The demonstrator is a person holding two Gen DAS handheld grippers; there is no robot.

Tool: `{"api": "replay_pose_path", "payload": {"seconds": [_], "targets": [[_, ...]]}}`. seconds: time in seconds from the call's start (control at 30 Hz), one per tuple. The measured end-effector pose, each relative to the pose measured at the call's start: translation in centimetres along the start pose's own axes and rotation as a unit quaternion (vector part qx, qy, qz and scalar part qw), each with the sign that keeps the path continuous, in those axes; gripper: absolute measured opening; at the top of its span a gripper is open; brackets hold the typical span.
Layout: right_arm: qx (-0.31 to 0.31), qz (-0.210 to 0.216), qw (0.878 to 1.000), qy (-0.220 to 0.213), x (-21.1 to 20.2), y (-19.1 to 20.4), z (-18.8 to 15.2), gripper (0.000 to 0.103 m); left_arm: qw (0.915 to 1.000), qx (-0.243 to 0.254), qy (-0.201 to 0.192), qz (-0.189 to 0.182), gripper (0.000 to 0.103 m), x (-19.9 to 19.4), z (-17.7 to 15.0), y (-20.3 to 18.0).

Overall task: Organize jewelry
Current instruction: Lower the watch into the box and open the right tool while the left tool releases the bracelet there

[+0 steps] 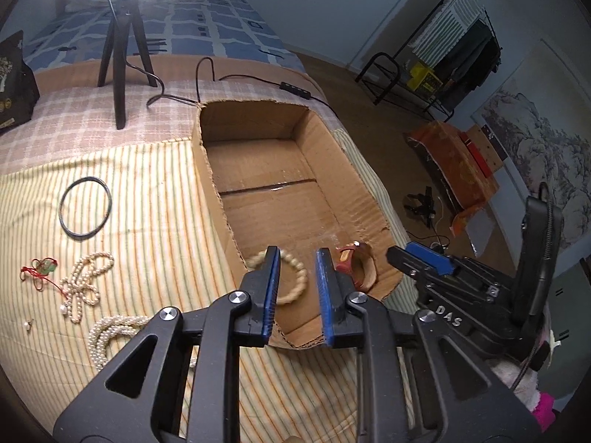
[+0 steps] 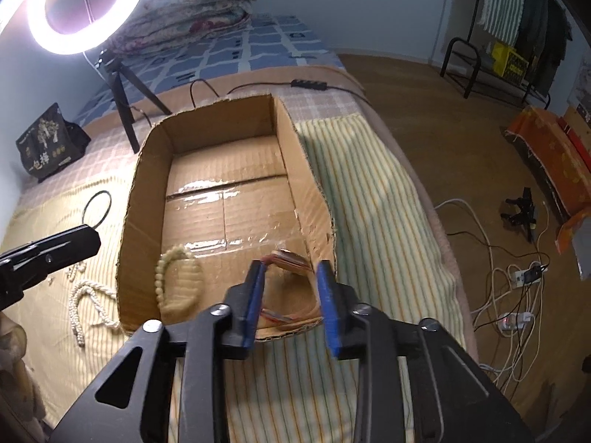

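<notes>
Both sets of jaws are spread and pinch nothing: the left gripper (image 1: pixel 297 277) over a bead bracelet (image 1: pixel 291 277), the right gripper (image 2: pixel 291 295) over a wooden bangle (image 2: pixel 286 258), both apparently being dropped into the cardboard box (image 1: pixel 258 170). Next, the pearl necklaces (image 1: pixel 86 277) and black ring (image 1: pixel 85 207) on the bed must be fetched.

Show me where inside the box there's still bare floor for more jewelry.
The cardboard box is bare from the taped seam to its far wall. Its near end is crowded: beaded bracelet at the left, wooden bangle at the right corner, both tools hovering there.
</notes>
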State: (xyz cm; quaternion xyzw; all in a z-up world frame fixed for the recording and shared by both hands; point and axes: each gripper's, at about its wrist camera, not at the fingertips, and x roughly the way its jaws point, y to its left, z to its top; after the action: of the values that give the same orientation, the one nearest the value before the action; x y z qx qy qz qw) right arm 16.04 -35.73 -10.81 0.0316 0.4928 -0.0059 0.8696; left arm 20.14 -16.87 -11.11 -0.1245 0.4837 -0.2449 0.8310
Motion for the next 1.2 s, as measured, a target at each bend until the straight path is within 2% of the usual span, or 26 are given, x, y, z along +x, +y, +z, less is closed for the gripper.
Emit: {"api": "replay_pose_path", "payload": {"seconds": [0.33,0.4,0.43,0.47,0.5,0.57,0.7,0.77,0.8,1.0,1.2], "targets": [[0.007,0.002,1.0,-0.003,-0.2,-0.2,0.1,0.028,0.9997,0.018,-0.001,0.019,0.019,-0.6,-0.3,0.4],[0.007,0.006,1.0,-0.006,-0.4,0.0,0.1,0.028,0.9992,0.026,-0.005,0.029,0.028,-1.3,-0.3,0.7],[0.006,0.007,1.0,-0.007,-0.6,0.1,0.1,0.028,0.999,0.027,-0.01,0.033,0.038,-1.7,-0.3,0.9],[0.004,0.008,1.0,-0.008,-0.7,0.2,0.1,0.031,0.9989,0.027,-0.014,0.036,0.043,-2.1,-0.3,1.2],[0.003,0.009,1.0,-0.01,-0.8,0.4,0.1,0.034,0.9986,0.027,-0.02,0.041,0.044,-2.6,-0.3,1.5],[0.0,0.01,1.0,-0.017,-1.3,0.9,0.2,0.05,0.9978,0.027,-0.028,0.053,0.044,-3.5,-0.2,2.2],[-0.01,0.013,0.999,-0.027,-1.9,2.0,0.3,0.053,0.9959,0.026,-0.043,0.076,0.046,-5.5,0.0,3.9],[-0.014,0.015,0.999,-0.03,-2.1,2.6,0.3,0.063,0.9948,0.024,-0.048,0.086,0.06,-6.3,-0.1,4.9],[-0.017,0.017,0.999,-0.033,-2.2,3.0,0.3,0.064,0.994,0.024,-0.055,0.092,0.062,-7.0,-0.1,5.5],[-0.049,0.025,0.998,-0.042,-2.6,5.4,0.2,0.065,0.9913,0.009,-0.071,0.111,0.063,-9.9,-0.2,9.0],[-0.077,0.053,0.995,-0.045,-2.9,8.2,-0.1,0.065,0.9888,-0.011,-0.078,0.127,0.063,-11.9,-0.6,12.3]]}}
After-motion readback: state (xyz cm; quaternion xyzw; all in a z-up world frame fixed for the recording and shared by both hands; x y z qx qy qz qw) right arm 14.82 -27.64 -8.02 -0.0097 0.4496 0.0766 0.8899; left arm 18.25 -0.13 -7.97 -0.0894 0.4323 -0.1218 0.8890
